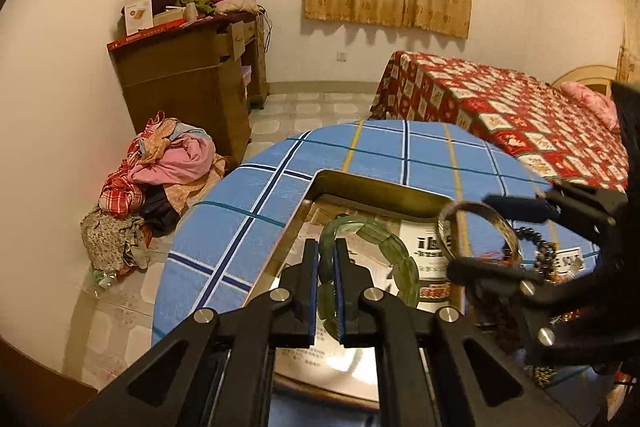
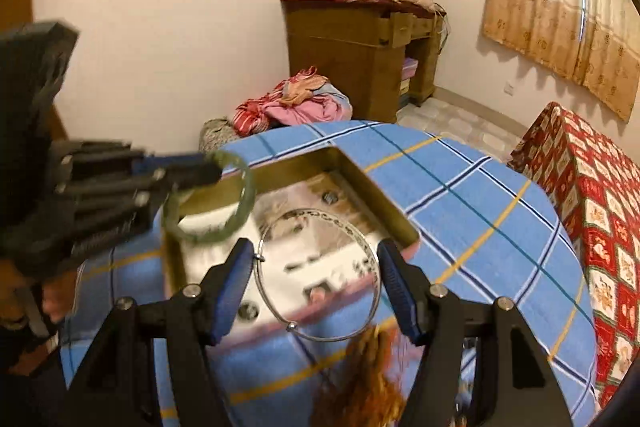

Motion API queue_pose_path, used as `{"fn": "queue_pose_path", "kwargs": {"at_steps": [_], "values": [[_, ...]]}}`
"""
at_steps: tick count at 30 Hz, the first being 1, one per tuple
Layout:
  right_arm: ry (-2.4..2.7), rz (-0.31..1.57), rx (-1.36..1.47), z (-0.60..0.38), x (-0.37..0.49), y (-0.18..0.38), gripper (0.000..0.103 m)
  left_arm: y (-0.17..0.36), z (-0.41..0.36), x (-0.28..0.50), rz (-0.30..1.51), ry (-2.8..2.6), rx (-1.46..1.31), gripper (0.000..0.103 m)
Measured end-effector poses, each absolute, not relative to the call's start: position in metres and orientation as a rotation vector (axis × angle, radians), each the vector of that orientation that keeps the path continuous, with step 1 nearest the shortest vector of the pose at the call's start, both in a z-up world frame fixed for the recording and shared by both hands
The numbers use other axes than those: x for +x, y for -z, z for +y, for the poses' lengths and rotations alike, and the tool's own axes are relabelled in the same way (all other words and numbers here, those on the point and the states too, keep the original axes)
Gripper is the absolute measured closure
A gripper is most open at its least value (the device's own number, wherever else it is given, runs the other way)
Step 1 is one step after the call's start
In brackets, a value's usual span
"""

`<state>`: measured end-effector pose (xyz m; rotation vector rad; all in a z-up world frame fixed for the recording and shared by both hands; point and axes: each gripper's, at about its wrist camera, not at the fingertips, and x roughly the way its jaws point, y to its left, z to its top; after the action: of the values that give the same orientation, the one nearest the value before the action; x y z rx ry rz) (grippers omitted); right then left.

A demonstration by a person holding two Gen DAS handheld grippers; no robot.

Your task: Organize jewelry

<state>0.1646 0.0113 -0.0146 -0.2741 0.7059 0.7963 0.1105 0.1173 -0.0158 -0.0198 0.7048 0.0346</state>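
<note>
A green bracelet (image 1: 386, 241) of flat stones hangs over an open gold tin (image 1: 360, 183) on the blue checked table (image 1: 240, 219). My left gripper (image 1: 324, 249) is shut on its near side. In the right wrist view the same green bracelet (image 2: 250, 187) dangles from the left gripper (image 2: 212, 167) above the tin's (image 2: 372, 183) left corner. My right gripper (image 2: 316, 259) grips a thin silver bangle (image 2: 292, 325) across its width, pads touching both sides, raised over the tin's near edge. From the left wrist view, the right gripper (image 1: 476, 235) holds that bangle (image 1: 506, 227) upright.
Dark beads (image 1: 540, 247) and a brown tassel (image 2: 372, 367) lie on the cloth near the tin. A bed with a red quilt (image 1: 520, 123) stands to the right. A brown cabinet (image 1: 192, 75) and a clothes pile (image 1: 160, 171) are beyond the table.
</note>
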Motion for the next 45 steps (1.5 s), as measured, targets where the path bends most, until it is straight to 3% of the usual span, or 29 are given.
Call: {"fn": "queue_pose_path", "kwargs": {"at_steps": [11,14,16,18,21,26,45], "values": [[-0.814,0.751,-0.219,0.019,0.184,0.035,0.035,0.038,0.111,0.128,0.798,-0.064,0.029,0.094],[-0.809,0.737,-0.208,0.012,0.181,0.031,0.032,0.038,0.111,0.128,0.81,-0.084,0.035,0.078],[-0.804,0.716,-0.206,0.007,0.177,0.026,0.025,0.036,0.11,0.125,0.792,-0.094,0.038,0.052],[-0.788,0.692,-0.22,-0.003,0.171,0.018,0.025,0.028,0.11,0.119,0.759,-0.113,0.041,0.039],[-0.764,0.672,-0.218,-0.024,0.165,0.008,0.024,0.02,0.113,0.114,0.731,-0.107,0.022,0.038],[-0.677,0.667,-0.168,-0.079,0.15,0.001,0.016,0.018,0.107,0.1,0.705,-0.11,0.01,0.038],[-0.421,0.776,0.001,-0.191,0.095,0.042,0.016,0.039,-0.02,0.068,0.724,0.126,0.064,0.039]]}}
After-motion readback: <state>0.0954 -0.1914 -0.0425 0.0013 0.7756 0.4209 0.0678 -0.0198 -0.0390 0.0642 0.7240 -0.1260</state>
